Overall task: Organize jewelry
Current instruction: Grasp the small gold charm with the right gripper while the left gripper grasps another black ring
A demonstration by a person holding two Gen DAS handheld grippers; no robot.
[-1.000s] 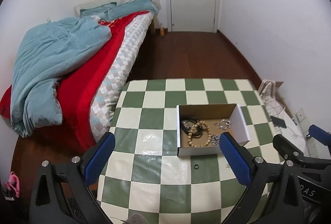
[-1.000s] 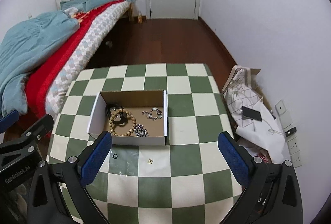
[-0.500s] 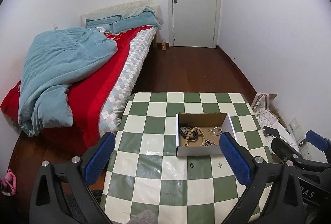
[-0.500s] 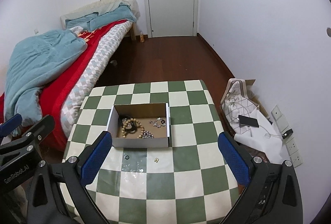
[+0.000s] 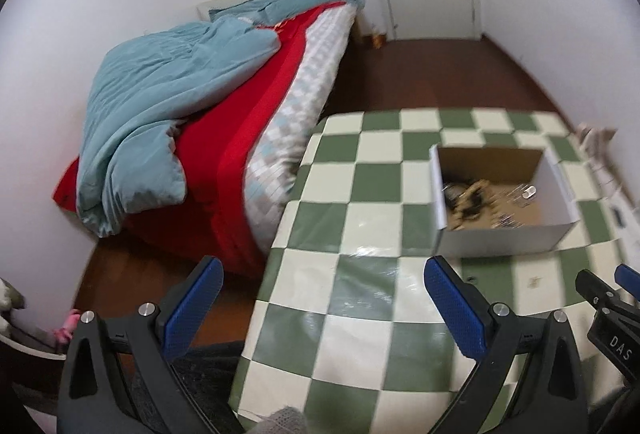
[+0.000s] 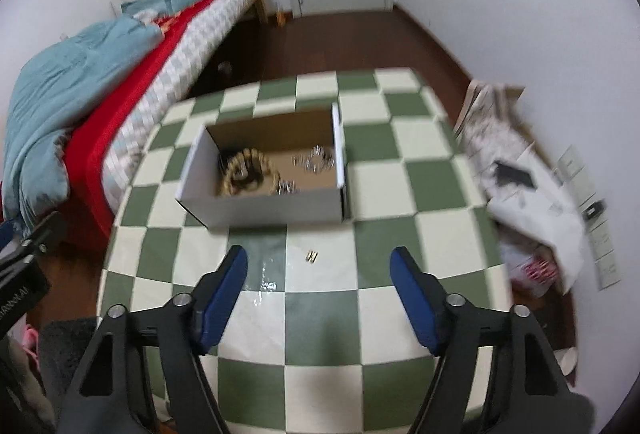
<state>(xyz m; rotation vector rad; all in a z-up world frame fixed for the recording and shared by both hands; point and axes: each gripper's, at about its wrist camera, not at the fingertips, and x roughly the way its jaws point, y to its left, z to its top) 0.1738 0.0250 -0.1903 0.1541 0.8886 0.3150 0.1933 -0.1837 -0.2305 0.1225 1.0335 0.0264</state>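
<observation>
On the checked table (image 6: pixel 320 322), at the left, the left gripper (image 5: pixel 320 306) is hanging wide open and empty, angled down; the box (image 6: pixel 264 201) is collecting beads and chains; a small gold piece (image 6: pixel 311 256) is lying loose just before it; the right gripper (image 6: pixel 320 286), tilted steeply down, is closing above it, nothing between its jaws.

Green-and-cream checked table (image 6: pixel 400 177) — white box (image 6: pixel 276 207), brown inside — blue-padded black claw (image 6: pixel 319 266).

The green-and-cream checked tabletop (image 6: pixel 320 374) carries an open cardboard box (image 6: pixel 264 211) and, just in front of it, a small gold piece (image 6: pixel 311 256).
</observation>
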